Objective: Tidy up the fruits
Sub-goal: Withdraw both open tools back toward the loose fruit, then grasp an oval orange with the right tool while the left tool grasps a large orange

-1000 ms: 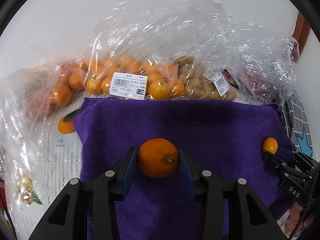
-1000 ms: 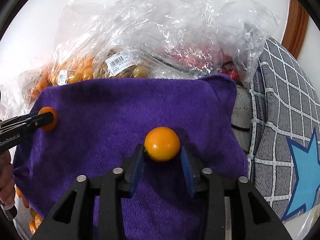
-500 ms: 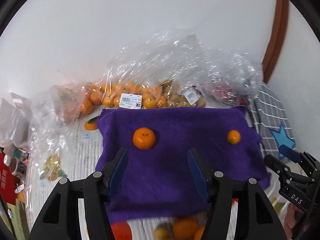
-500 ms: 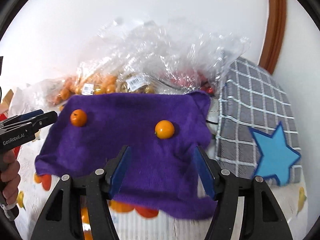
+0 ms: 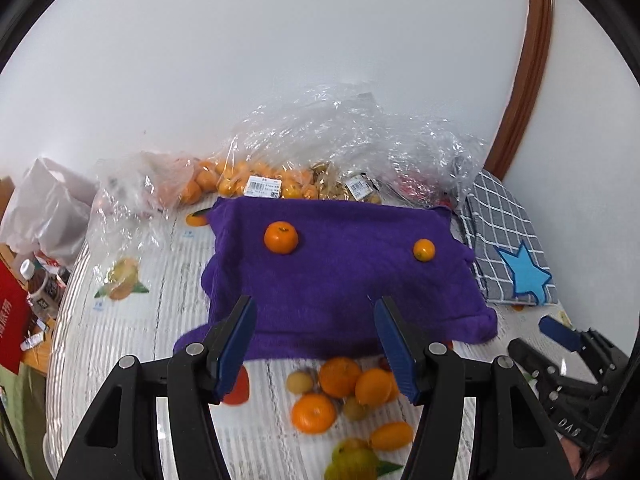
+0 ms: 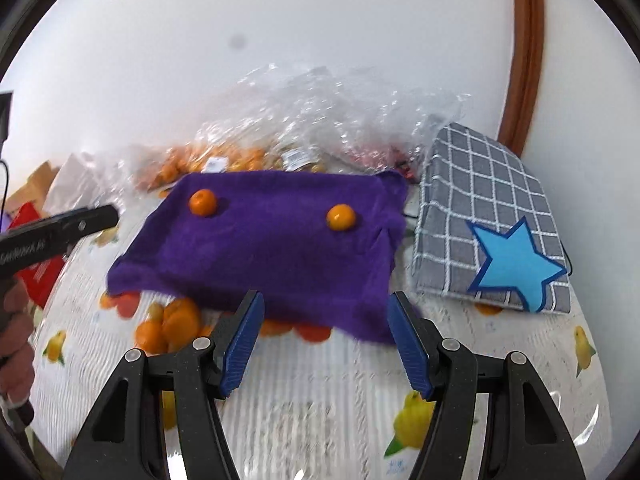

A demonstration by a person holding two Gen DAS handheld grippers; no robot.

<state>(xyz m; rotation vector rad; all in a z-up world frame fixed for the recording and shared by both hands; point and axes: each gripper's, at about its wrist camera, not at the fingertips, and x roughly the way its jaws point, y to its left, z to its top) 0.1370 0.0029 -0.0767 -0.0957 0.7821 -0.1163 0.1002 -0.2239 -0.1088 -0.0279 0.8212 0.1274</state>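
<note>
White "DAS" lettering — right gripper [image 5: 568,344] body

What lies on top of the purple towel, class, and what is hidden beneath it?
Two orange fruits rest on the purple towel: a mandarin and a smaller kumquat. Anything beneath its middle is covered.

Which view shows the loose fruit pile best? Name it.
The left wrist view: the loose fruit pile lies in the open before the purple cloth. The right wrist view shows it blurred and partly under the cloth's edge.
</note>
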